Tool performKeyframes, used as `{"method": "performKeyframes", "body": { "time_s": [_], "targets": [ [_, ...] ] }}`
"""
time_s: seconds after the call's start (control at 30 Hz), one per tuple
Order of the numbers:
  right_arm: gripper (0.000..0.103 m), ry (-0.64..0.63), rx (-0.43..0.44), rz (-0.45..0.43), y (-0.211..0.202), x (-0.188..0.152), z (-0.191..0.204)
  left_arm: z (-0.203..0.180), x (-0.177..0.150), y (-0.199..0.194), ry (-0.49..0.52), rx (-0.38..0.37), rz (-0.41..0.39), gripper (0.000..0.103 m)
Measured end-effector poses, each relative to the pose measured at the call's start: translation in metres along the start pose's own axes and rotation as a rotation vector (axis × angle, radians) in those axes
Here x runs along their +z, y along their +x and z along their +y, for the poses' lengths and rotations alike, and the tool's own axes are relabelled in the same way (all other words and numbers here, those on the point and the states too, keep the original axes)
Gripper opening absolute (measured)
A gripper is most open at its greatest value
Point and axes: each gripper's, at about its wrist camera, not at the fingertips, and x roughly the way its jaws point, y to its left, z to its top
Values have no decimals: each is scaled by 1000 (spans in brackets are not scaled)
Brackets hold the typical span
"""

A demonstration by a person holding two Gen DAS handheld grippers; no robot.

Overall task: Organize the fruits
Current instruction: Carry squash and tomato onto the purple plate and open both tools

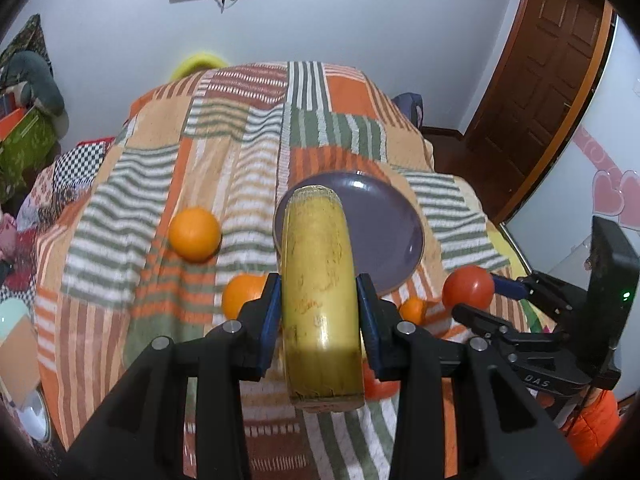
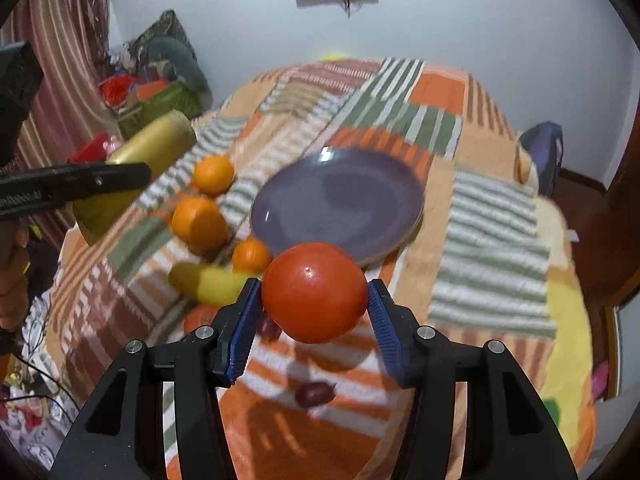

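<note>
Already both grippers are loaded: the left gripper (image 1: pixel 320 304) has its jaws clamped across the middle of a banana (image 1: pixel 318 280), and the right gripper (image 2: pixel 314 304) pinches a tomato (image 2: pixel 314 292) at its widest part. Both fruits hang above the blanket (image 2: pixel 492 216), near the empty plate (image 2: pixel 360 184). Each is probably soft and easily bruised, the tomato slick, so light squeezes suit. Oranges (image 2: pixel 200 220) lie left of the plate.
</note>
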Motion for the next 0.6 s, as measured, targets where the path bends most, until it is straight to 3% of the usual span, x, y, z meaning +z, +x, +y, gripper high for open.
{"method": "performKeyframes", "body": {
  "time_s": [0.33,0.6],
  "targets": [
    [50,4,-34,-84,11,45,-16,-11,37,26,42,1,-25,36],
    [50,-5,-48,-92,38,69,-23,-8,56,67,51,10,1,36]
  ]
}}
